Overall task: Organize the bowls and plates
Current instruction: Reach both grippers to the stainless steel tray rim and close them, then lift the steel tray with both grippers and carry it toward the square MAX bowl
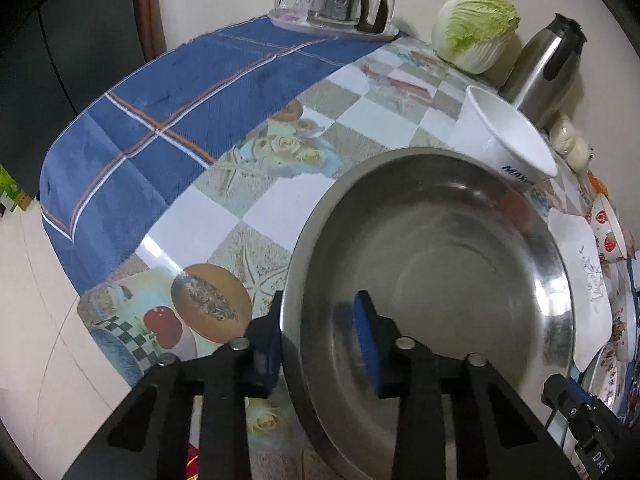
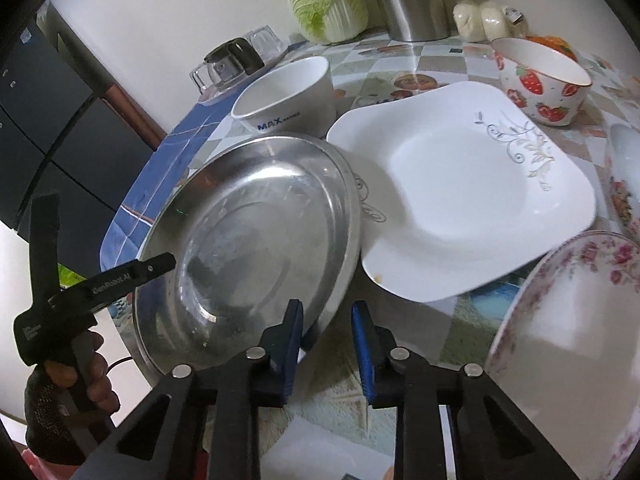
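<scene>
A wide steel basin (image 1: 440, 280) (image 2: 248, 240) sits on the patterned tablecloth, its far rim overlapping a white square plate (image 2: 460, 184). My left gripper (image 1: 318, 320) straddles the basin's near-left rim, one pad outside and one against the inner wall, and is shut on it. My right gripper (image 2: 326, 320) straddles the opposite rim. Its left pad is over the basin, and a sliver of tablecloth shows between the rim and its right pad. Behind the basin stands a white bowl (image 2: 288, 92) marked MAX.
A strawberry bowl (image 2: 540, 80) stands behind the square plate and a pink floral bowl (image 2: 560, 340) sits near right. Cabbage (image 1: 476, 28), a steel flask (image 1: 548, 68) and a tray of glassware (image 1: 344, 8) line the wall. A blue cloth (image 1: 180, 112) covers the table's left end.
</scene>
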